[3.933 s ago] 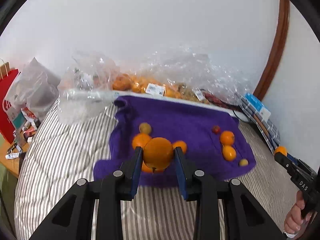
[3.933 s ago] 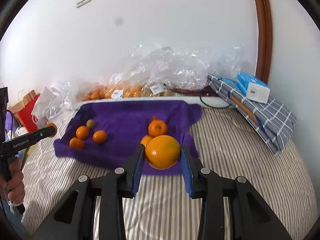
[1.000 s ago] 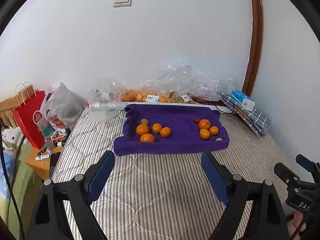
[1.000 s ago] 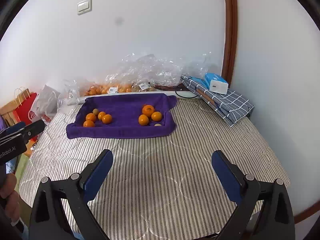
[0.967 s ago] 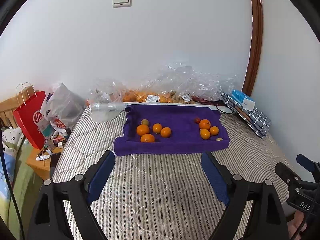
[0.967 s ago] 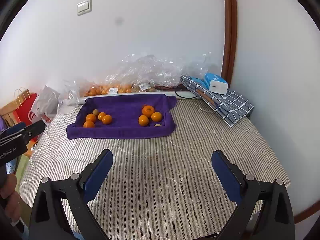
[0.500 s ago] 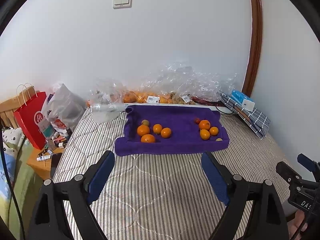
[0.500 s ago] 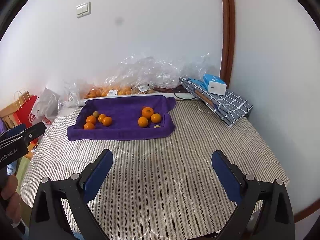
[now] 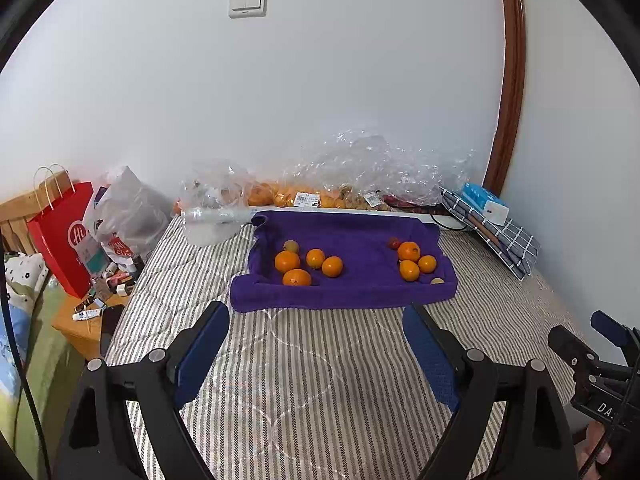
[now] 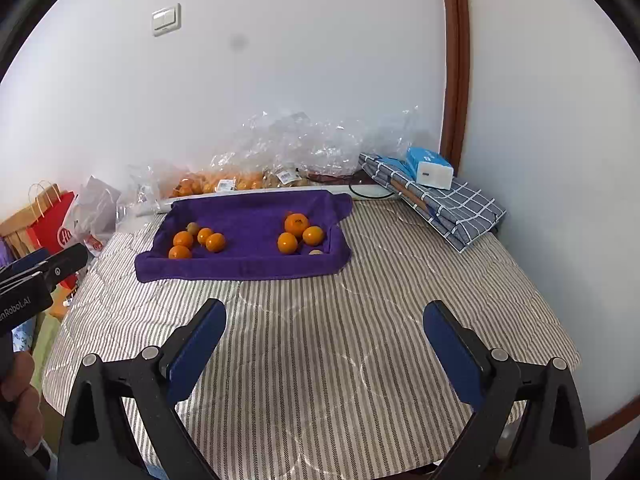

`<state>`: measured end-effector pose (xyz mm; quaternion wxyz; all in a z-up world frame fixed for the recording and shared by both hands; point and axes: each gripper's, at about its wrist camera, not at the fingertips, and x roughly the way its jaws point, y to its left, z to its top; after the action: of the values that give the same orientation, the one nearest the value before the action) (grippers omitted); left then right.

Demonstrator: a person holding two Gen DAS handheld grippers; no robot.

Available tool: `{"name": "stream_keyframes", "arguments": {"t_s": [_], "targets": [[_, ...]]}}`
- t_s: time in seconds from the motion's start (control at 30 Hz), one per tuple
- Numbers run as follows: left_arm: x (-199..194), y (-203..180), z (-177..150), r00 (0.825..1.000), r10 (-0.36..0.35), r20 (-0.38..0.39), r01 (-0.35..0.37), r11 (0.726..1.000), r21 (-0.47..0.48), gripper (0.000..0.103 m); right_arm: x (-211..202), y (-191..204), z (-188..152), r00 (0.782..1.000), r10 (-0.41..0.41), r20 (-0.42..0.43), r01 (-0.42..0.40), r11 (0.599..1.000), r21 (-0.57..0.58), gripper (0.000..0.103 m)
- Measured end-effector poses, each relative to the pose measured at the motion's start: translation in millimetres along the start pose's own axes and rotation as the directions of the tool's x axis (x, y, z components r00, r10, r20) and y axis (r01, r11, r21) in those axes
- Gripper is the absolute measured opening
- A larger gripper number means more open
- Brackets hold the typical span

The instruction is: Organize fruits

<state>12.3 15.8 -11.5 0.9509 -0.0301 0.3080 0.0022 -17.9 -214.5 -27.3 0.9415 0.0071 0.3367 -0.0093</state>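
From my left wrist, my left gripper (image 9: 316, 344) is spread wide with nothing between its blue pads (image 9: 202, 346). It hangs over the striped bed (image 9: 320, 368), well back from the purple towel (image 9: 352, 248). On the towel's left part sit 4 oranges (image 9: 287, 261) in a loose cluster, with a small greenish fruit (image 9: 291, 245) just behind them. On the right part sit 3 more oranges (image 9: 409, 251), touching or nearly so, with a small red fruit (image 9: 394, 243) behind and a small pale fruit (image 9: 437, 281) near the front edge. Clear plastic bags (image 9: 360, 176) holding more fruit lie along the wall behind the towel. A red bag (image 9: 64, 240) stands off the bed's left side. At the lower right edge my right gripper (image 9: 592, 348) shows partly.

From my right wrist, the right gripper (image 10: 324, 340) is also wide apart and holds nothing, over the bed (image 10: 320, 320) and well short of the towel (image 10: 248, 216). The 4 oranges (image 10: 183, 239) lie at the towel's left, the 3 oranges (image 10: 296, 223) at its right, well apart from each other. A folded checked cloth (image 10: 452, 204) with a blue box (image 10: 428, 162) on it lies at the bed's far right corner. My left gripper (image 10: 48, 268) pokes in from the left edge.
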Motion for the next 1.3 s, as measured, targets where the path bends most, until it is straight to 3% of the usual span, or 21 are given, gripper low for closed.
{"name": "stream_keyframes", "arguments": {"t_s": [1.3], "targets": [[-4.6,2.1,0.7,1.0,-0.012,0.019,0.012,1.0,-0.019,0.09,-2.7,-2.2,-0.1,1.0,0.002,0.009,-0.002,1.0,0.016,0.098]]}}
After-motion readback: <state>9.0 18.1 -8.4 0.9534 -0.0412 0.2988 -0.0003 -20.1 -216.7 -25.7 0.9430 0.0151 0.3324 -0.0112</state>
